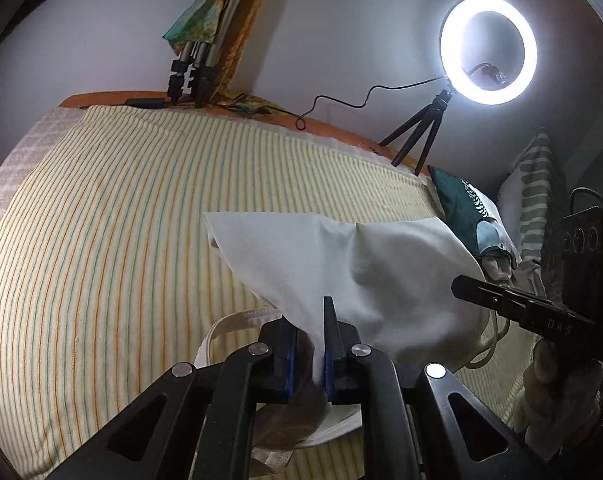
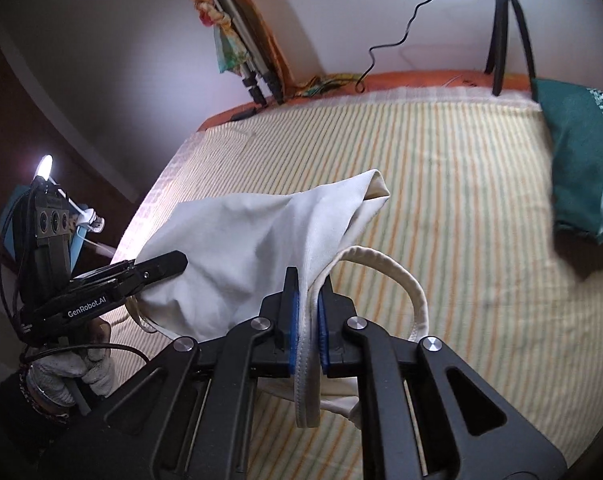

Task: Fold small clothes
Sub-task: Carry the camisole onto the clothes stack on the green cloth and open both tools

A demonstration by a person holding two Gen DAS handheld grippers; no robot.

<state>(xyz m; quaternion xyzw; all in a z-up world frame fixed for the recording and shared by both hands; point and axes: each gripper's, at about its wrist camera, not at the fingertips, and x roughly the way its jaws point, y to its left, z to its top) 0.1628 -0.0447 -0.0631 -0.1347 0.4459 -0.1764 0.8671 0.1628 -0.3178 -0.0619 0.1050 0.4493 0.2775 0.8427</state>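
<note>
A small white garment (image 1: 341,264) with a banded edge hangs stretched between both grippers above the striped bed. My left gripper (image 1: 315,320) is shut on one end of it; white cloth is pinched between the blue pads. My right gripper (image 2: 309,292) is shut on the other end, on its ribbed band (image 2: 385,268). In the right wrist view the garment (image 2: 241,244) spreads to the left, where the left gripper (image 2: 157,268) clamps it. In the left wrist view the right gripper (image 1: 501,300) reaches in from the right against the cloth.
The bed has a yellow, green and orange striped cover (image 1: 141,220). A folded dark green garment (image 2: 577,160) lies at the right side. A lit ring light (image 1: 487,50) on a small tripod stands at the far edge, its cable (image 1: 341,104) trailing. Folded tripod legs (image 1: 189,72) lean on the wall.
</note>
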